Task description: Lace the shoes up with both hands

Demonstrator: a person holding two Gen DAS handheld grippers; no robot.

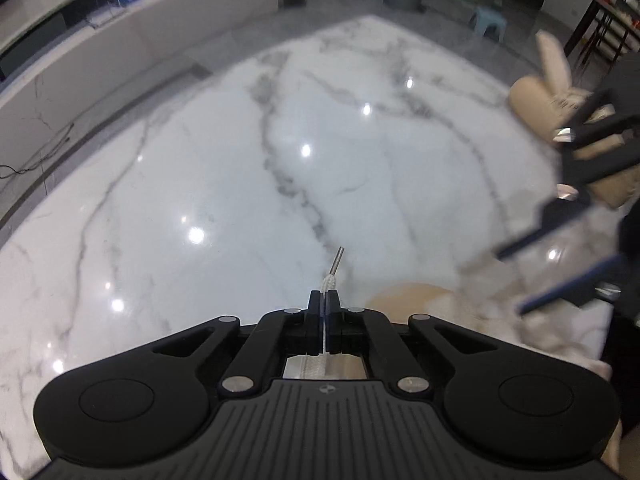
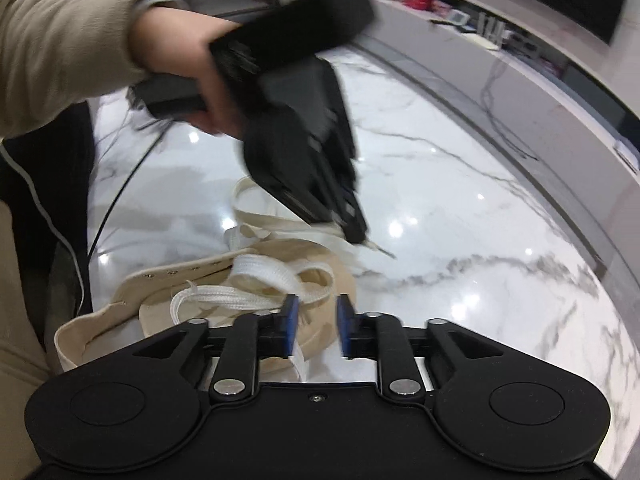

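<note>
Left wrist view: left gripper (image 1: 324,300) clenched on lace (image 1: 331,276) near stiff aglet. Right gripper (image 2: 316,320) released above shoe (image 2: 256,276) at marble floor's (image 2: 460,240) near edge. Lace limp, light; hold by tip.

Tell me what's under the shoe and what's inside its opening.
The beige shoe lies on the white marble table. White lace is piled over its opening, hiding the inside. The left gripper pinches the lace's end; the right gripper is open above the shoe.

Shoe (image 2: 224,280) on table (image 2: 460,208), just beyond right tool (image 2: 316,320).
</note>
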